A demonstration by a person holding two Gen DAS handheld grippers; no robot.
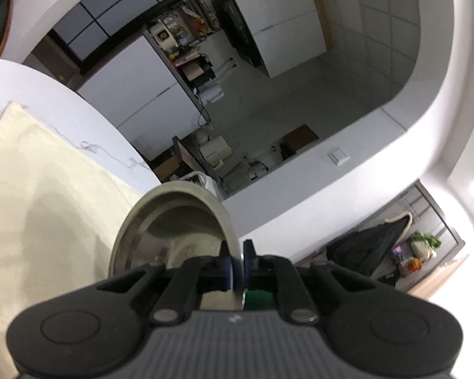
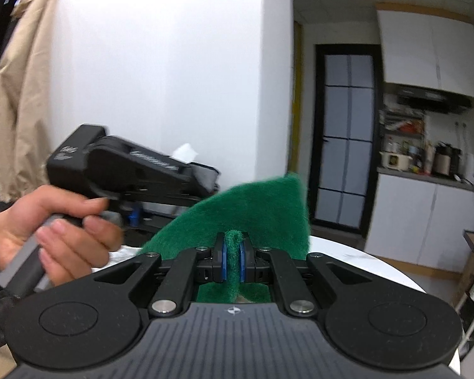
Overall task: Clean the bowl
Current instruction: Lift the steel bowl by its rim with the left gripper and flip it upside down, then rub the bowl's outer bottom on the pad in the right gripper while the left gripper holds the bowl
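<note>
Bowl (image 1: 173, 230) of shiny metal is held up in the air, tipped on edge with its hollow side facing the left wrist camera. The left gripper (image 1: 237, 260) pinches the bowl's rim, its two blue-padded fingers (image 1: 227, 267) pressed against either side of the thin metal wall. Behind the bowl, to the left, lies a pale cream cloth (image 1: 47, 195) on a white marble-patterned table (image 1: 63, 101). A sliver of green shows just below the pinched rim.

From the right wrist view, the right gripper (image 2: 233, 260) is closed tight on a green scouring pad (image 2: 262, 218), a fold of it squeezed between the blue pads while the rest fans upward and to the right. To the left, a bare hand (image 2: 47, 230) grips the handle of the other black gripper; the bowl itself is hidden from this view. A white wall (image 2: 161, 63) stands behind, and a dark-framed glass door (image 2: 347, 132) is to the right.
</note>
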